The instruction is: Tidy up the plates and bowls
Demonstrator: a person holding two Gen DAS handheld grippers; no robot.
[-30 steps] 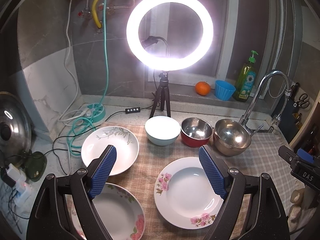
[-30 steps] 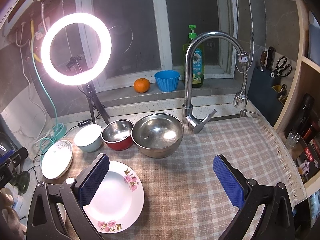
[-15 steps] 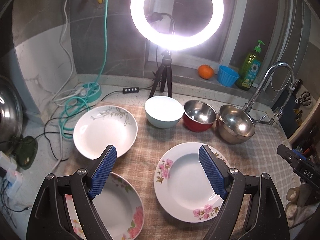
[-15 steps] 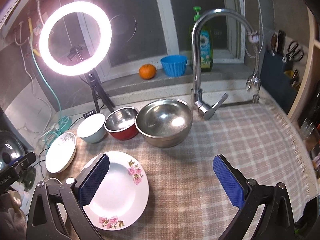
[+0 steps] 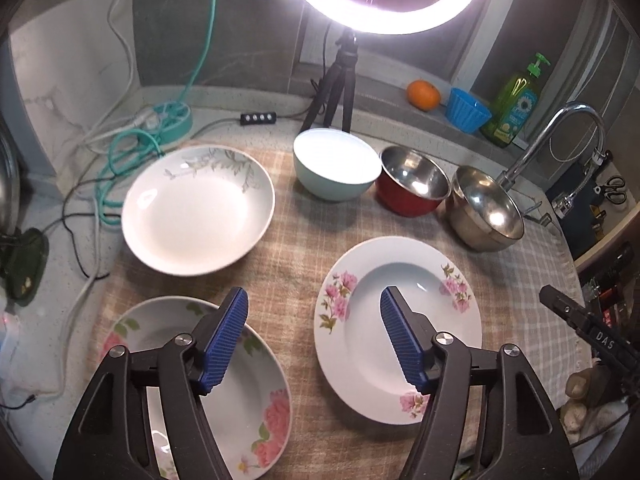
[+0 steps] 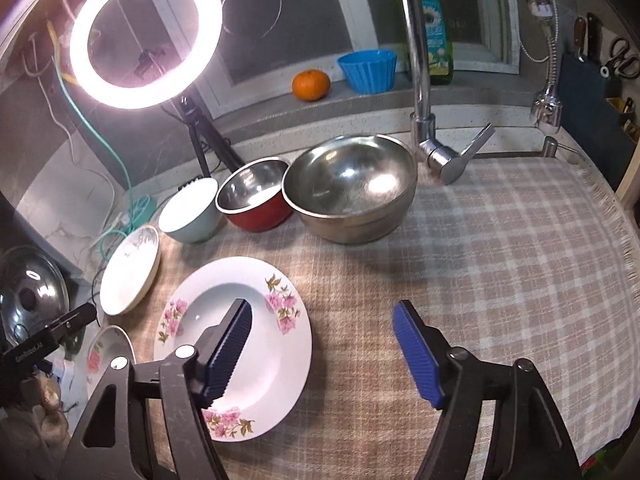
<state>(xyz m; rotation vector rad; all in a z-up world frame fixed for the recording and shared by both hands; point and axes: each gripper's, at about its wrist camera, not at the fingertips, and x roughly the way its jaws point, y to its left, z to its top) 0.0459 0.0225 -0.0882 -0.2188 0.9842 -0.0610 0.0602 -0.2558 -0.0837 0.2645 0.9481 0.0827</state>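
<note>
Three plates lie on the checked cloth: a leaf-patterned plate (image 5: 198, 208) at far left, a big-rose plate (image 5: 240, 392) at near left, and a pink-flower plate (image 5: 400, 328) (image 6: 236, 340) in the middle. Behind them stand a pale blue bowl (image 5: 336, 164) (image 6: 190, 212), a red bowl with steel inside (image 5: 414, 188) (image 6: 254, 200) and a large steel bowl (image 5: 486, 212) (image 6: 352, 188). My left gripper (image 5: 314, 340) is open above the cloth between the two flowered plates. My right gripper (image 6: 322, 354) is open, its left finger over the pink-flower plate.
A ring light on a tripod (image 5: 340, 84) stands behind the bowls. Cables (image 5: 120, 152) lie at the left. A tap (image 6: 424, 80) rises behind the steel bowl. An orange (image 6: 311, 85), blue cup (image 6: 368, 70) and soap bottle (image 5: 514, 108) sit on the sill. A pot lid (image 6: 28, 300) is far left.
Both grippers have moved forward and lower toward the dishes, which now look larger. Both stay open and nothing has been picked up.
</note>
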